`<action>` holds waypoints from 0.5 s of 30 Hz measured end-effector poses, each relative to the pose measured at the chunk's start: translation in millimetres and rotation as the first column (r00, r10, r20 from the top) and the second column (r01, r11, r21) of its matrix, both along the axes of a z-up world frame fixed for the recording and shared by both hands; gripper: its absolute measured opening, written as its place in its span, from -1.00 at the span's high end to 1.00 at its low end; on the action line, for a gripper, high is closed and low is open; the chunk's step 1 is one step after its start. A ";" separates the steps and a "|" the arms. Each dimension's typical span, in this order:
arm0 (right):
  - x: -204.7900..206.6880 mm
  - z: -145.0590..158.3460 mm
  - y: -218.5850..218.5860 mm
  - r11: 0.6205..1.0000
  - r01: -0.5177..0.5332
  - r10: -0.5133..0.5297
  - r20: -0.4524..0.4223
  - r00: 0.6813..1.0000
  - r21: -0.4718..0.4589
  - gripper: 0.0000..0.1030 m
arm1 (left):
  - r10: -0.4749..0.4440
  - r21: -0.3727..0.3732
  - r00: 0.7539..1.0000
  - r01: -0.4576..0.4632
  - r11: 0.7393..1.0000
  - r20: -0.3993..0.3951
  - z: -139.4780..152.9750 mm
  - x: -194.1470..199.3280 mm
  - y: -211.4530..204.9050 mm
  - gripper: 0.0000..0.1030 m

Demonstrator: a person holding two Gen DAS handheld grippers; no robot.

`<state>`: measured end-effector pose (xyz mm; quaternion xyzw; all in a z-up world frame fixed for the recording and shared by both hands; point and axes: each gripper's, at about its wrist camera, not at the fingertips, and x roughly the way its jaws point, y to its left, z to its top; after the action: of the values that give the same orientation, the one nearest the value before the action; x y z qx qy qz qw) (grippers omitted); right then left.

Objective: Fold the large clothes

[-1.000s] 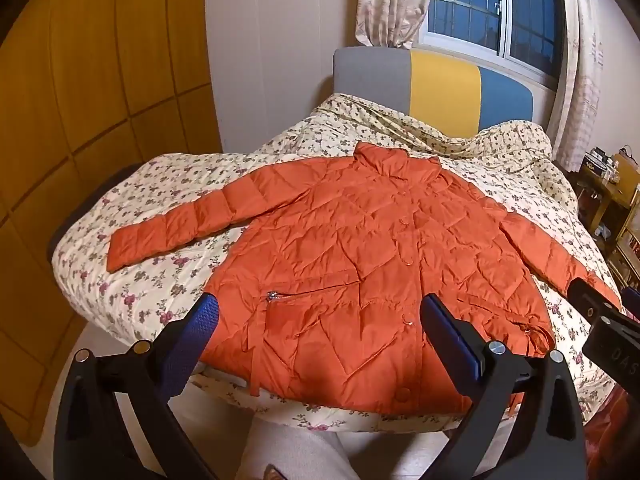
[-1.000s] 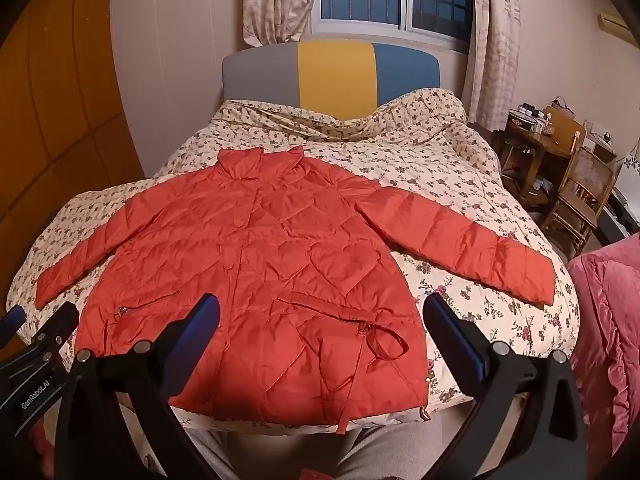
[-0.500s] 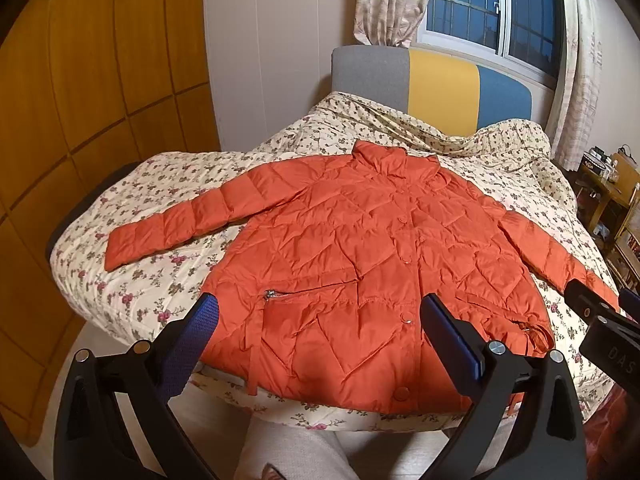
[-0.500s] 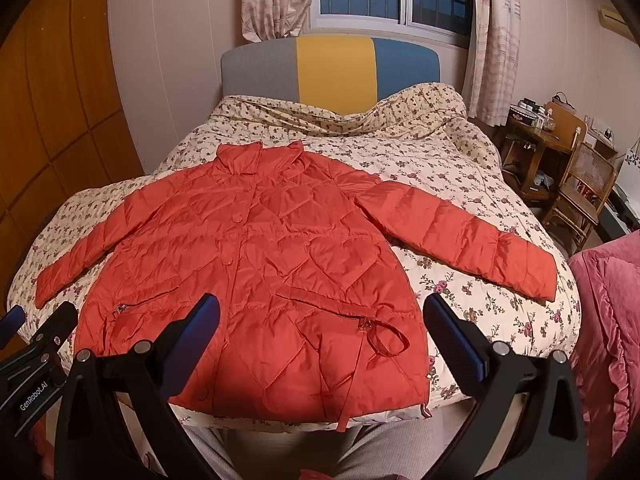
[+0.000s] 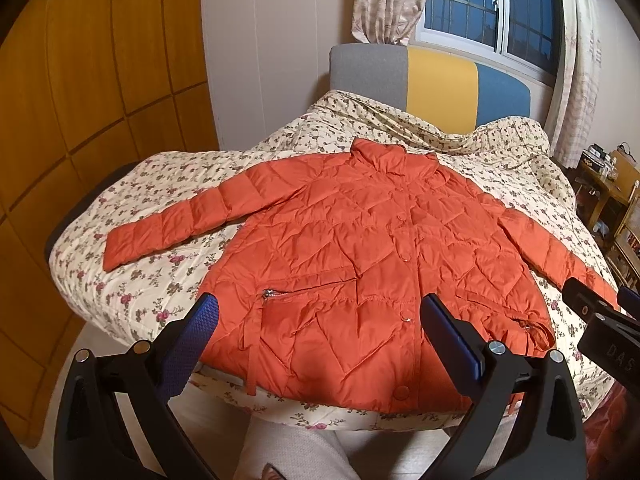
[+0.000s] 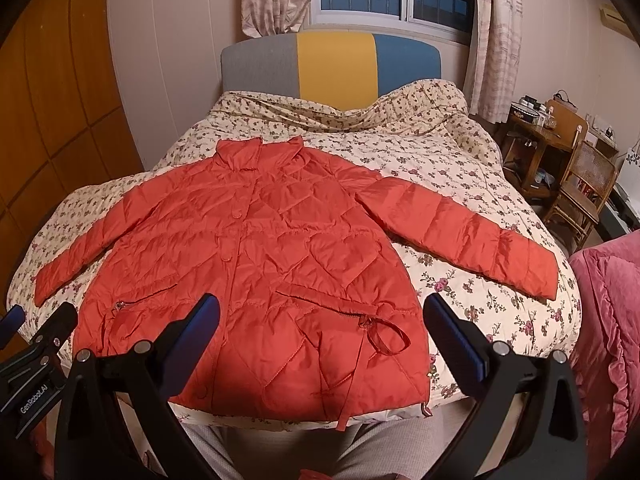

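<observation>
The fingers (image 5: 448,332) of your left gripper (image 5: 316,330) and those of your right gripper (image 6: 320,330) stand wide apart, holding nothing, as they did a second ago; both have edged slightly nearer the bed (image 6: 460,152). The orange jacket (image 6: 272,256) lies flat, front up, sleeves spread, on the floral bedspread. "GenRobot.AI" reads on the left gripper's body in your right view; "DAS" shows in your left view. Only the right view shows the wooden chair (image 6: 580,188).

Black gripper (image 5: 316,320) frames, blue-padded jaws, silver screws.
</observation>
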<state>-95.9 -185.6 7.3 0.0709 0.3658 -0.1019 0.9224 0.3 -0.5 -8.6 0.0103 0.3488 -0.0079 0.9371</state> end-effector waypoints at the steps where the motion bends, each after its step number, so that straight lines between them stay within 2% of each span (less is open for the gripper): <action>1: 0.2 -0.9 -0.3 1.000 -0.001 0.001 -0.003 1.000 0.001 -0.96 | -0.001 0.001 1.000 0.001 1.000 0.000 0.4 -0.3 -0.5 -0.94; 15: 2.9 -2.9 -1.6 1.000 0.000 0.000 -0.021 1.000 0.005 -0.96 | -0.010 -0.002 1.000 0.010 1.000 -0.013 -2.7 2.0 -4.0 -0.94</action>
<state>-93.0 -187.2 4.4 0.0723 0.3757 -0.1015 0.9183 2.3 -4.5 -11.3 0.0113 0.3547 -0.0130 0.9348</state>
